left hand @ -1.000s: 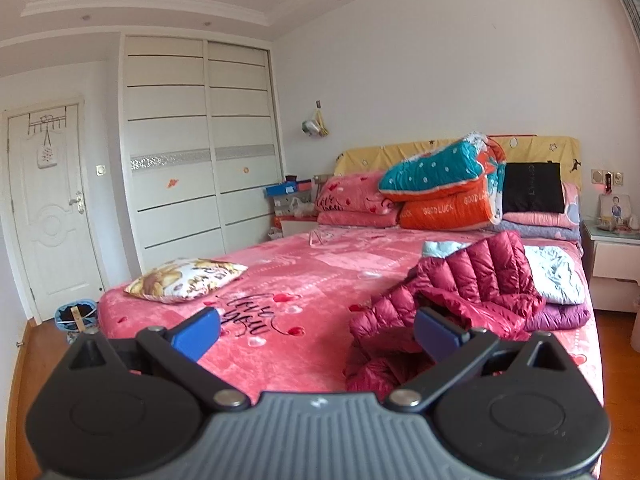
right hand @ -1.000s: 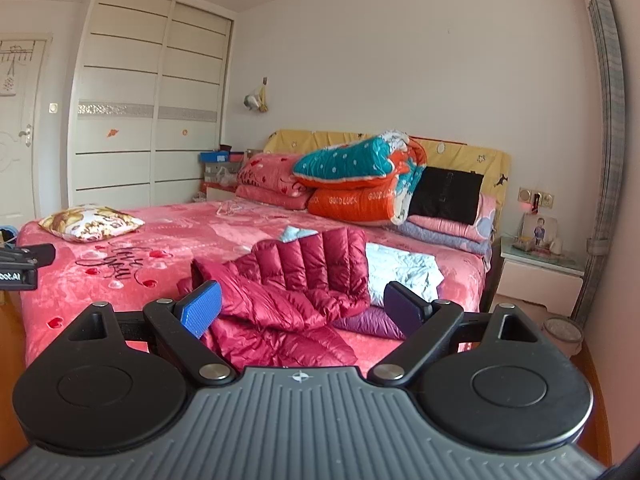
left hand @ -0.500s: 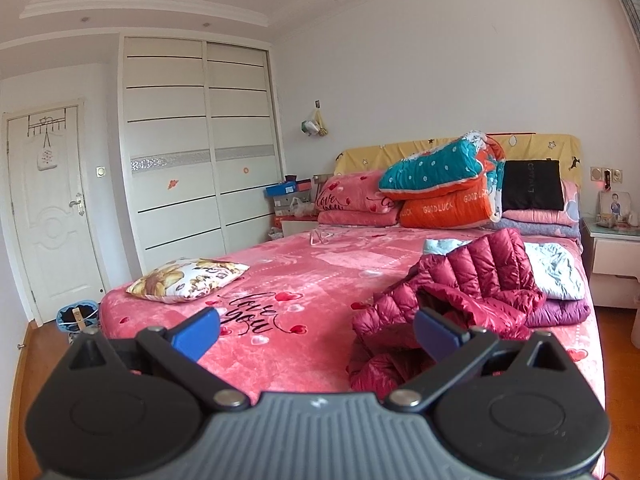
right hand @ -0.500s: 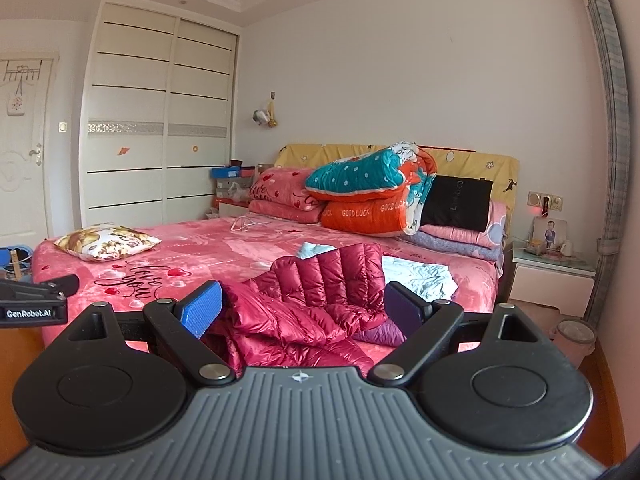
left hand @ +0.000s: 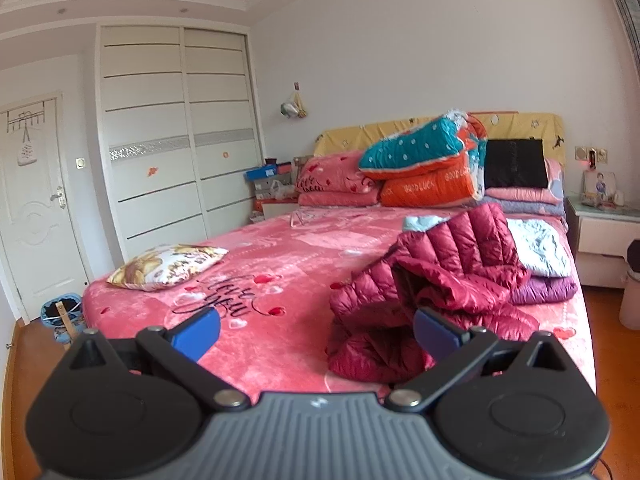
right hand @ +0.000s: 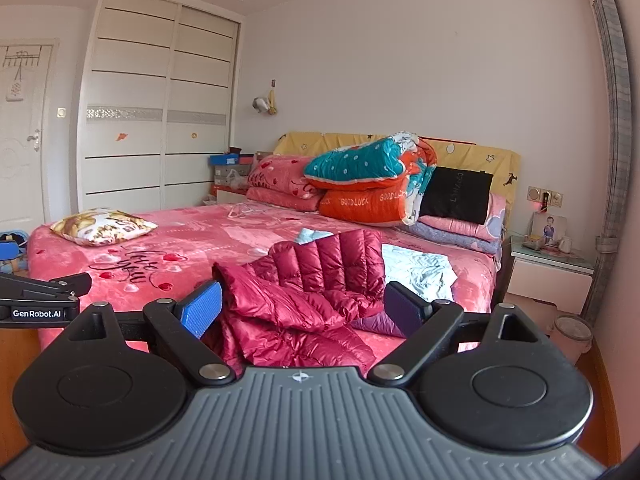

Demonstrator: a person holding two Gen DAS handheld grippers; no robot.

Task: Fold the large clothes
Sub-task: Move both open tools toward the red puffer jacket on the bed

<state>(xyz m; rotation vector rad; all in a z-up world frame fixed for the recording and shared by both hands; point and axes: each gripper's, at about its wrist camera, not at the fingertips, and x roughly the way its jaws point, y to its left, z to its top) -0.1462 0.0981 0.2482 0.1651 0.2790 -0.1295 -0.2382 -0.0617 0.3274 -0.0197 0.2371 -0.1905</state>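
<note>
A crumpled dark red puffer jacket [left hand: 436, 280] lies on the right side of the pink bed [left hand: 260, 280]. It also shows in the right wrist view [right hand: 312, 300], just beyond the fingers. My left gripper [left hand: 316, 332] is open and empty, short of the bed's foot edge, with the jacket ahead to its right. My right gripper [right hand: 302, 314] is open and empty, facing the jacket. A purple garment [left hand: 544, 288] and a pale blue one [left hand: 540, 244] lie behind the jacket.
A patterned pillow [left hand: 168, 266] lies at the bed's left. Stacked quilts [left hand: 424, 168] and pillows sit at the headboard. A nightstand [left hand: 604, 236] stands to the right, a bin [right hand: 572, 336] by it. A wardrobe [left hand: 176, 140] and a door [left hand: 32, 200] are on the left.
Both grippers have risen and tilted a little, so the bed and jacket sit lower and closer in view. Both stay open and empty.
</note>
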